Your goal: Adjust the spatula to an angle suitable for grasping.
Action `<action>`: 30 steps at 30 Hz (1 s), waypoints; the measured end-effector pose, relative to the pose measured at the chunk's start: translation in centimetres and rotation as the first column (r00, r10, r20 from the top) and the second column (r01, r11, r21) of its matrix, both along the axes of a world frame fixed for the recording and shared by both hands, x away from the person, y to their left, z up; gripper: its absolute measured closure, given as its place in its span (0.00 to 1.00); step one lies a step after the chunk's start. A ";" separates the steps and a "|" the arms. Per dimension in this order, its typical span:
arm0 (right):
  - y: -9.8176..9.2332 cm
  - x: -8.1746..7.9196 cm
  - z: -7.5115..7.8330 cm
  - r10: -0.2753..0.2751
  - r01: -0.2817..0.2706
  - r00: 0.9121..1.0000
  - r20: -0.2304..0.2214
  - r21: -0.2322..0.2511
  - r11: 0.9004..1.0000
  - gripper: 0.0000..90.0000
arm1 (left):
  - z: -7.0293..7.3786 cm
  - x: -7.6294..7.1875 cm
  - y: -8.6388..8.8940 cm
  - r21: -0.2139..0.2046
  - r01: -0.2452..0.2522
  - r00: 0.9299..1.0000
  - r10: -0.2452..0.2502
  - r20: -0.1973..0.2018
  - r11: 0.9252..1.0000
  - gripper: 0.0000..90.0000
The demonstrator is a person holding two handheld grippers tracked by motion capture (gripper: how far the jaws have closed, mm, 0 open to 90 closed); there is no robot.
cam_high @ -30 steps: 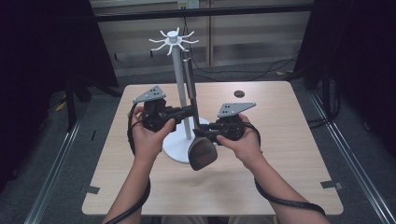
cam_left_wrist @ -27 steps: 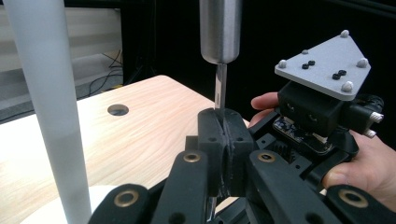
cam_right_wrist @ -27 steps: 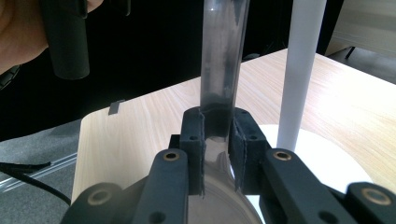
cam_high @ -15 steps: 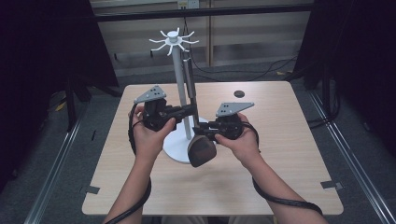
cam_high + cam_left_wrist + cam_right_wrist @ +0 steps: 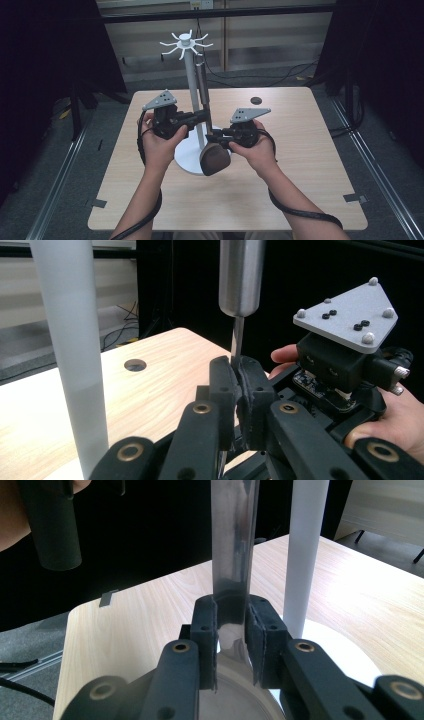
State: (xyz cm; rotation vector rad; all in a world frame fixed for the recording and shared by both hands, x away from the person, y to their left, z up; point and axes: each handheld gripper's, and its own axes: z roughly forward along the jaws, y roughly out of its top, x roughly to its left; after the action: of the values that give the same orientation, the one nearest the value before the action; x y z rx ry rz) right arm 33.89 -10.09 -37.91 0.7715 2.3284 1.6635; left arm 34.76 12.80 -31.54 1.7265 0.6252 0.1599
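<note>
A metal ladle (image 5: pixel 212 150) hangs upright beside the white rack pole (image 5: pixel 192 95), its dark bowl (image 5: pixel 215 159) low over the rack's round white base (image 5: pixel 187 159) near the middle of the wooden table (image 5: pixel 310 165). The left gripper (image 5: pixel 239 385) pinches the ladle's thin flat shank just under the thick round handle (image 5: pixel 241 275), jaws pressed on it. The right gripper (image 5: pixel 232 630) clamps the broader flat stem lower down, just above the bowl. A small dark round hole (image 5: pixel 256 100) sits farther back on the table.
</note>
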 end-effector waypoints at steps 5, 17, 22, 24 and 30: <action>0.1 0.1 0.0 -0.003 0.003 1.000 0.003 0.001 1.000 0.82 | 0.0 0.1 0.0 0.000 -0.004 1.000 0.004 0.002 1.000 0.95; 0.1 0.1 0.2 -0.003 0.003 1.000 0.008 -0.001 1.000 0.78 | -0.3 0.3 -0.1 -0.002 -0.025 1.000 0.025 0.011 1.000 0.89; -0.1 0.1 0.4 -0.015 0.015 1.000 0.016 -0.009 1.000 0.75 | -0.3 0.4 -0.1 -0.001 -0.030 0.999 0.030 0.013 1.000 0.86; -0.1 0.1 0.5 -0.018 0.018 1.000 0.017 -0.008 1.000 0.75 | -0.3 0.4 0.0 0.007 -0.027 1.000 0.027 0.012 1.000 0.85; -0.2 0.1 0.7 -0.016 0.016 1.000 0.026 -0.007 1.000 0.71 | -0.7 0.7 0.0 0.020 -0.054 0.998 0.053 0.018 0.998 0.80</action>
State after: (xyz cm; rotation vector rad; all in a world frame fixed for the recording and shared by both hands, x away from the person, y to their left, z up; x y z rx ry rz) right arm 34.01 -10.26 -37.18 0.7611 2.3038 1.6475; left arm 35.41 12.82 -32.20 1.7274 0.6595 0.2192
